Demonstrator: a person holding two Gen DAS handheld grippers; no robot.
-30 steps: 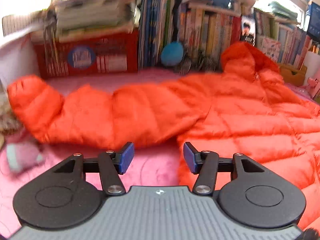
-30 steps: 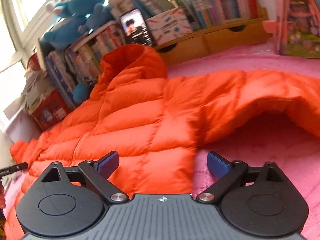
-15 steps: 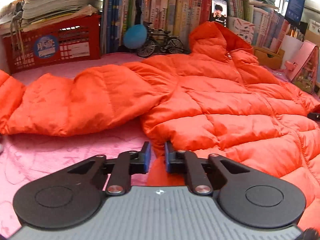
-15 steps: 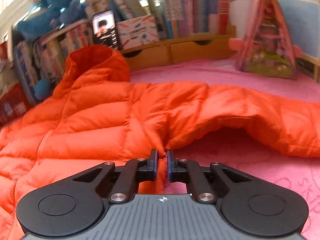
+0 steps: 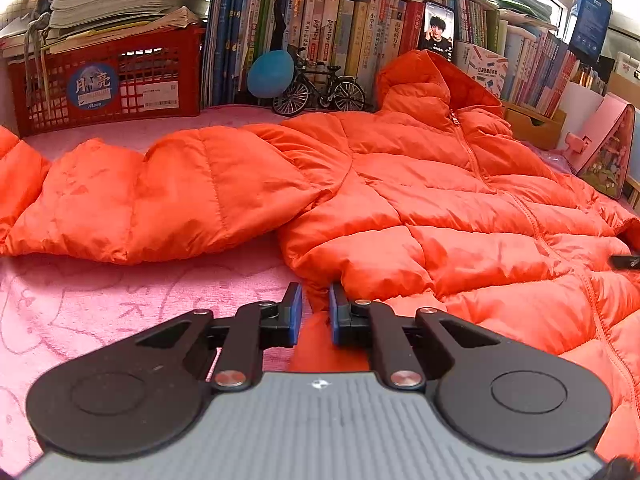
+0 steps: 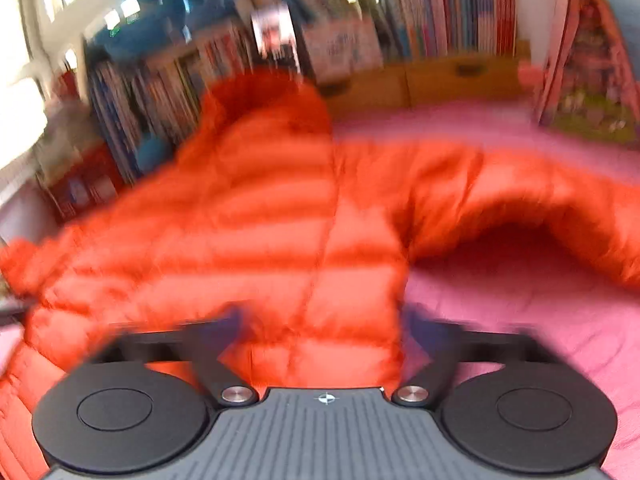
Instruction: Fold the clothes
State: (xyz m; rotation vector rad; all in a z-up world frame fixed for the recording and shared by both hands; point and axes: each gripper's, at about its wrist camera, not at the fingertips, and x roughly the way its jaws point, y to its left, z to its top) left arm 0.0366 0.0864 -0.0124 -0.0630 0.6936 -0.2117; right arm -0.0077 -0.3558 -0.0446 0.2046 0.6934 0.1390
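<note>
An orange puffer jacket point(image 5: 440, 200) lies spread front-up on a pink cloth point(image 5: 100, 300), hood toward the bookshelf, one sleeve stretched to the left. My left gripper point(image 5: 314, 310) is shut on the jacket's left side edge, below the armpit. The right wrist view is blurred by motion. There the jacket point(image 6: 240, 240) lies with its other sleeve point(image 6: 520, 200) running right. My right gripper point(image 6: 324, 320) is open, its fingers wide apart over the jacket's lower right edge.
A red crate point(image 5: 108, 84) with stacked papers, a row of books point(image 5: 340, 32), a model bicycle point(image 5: 320, 92) and a blue ball point(image 5: 270, 72) line the back. A pink house-shaped toy point(image 5: 604, 152) stands at the right. Wooden drawers point(image 6: 440, 80) sit behind the hood.
My right gripper, shut on the jacket's edge half a second ago, has opened wide and is moving. My left gripper stays pinched on the side edge and has moved slightly.
</note>
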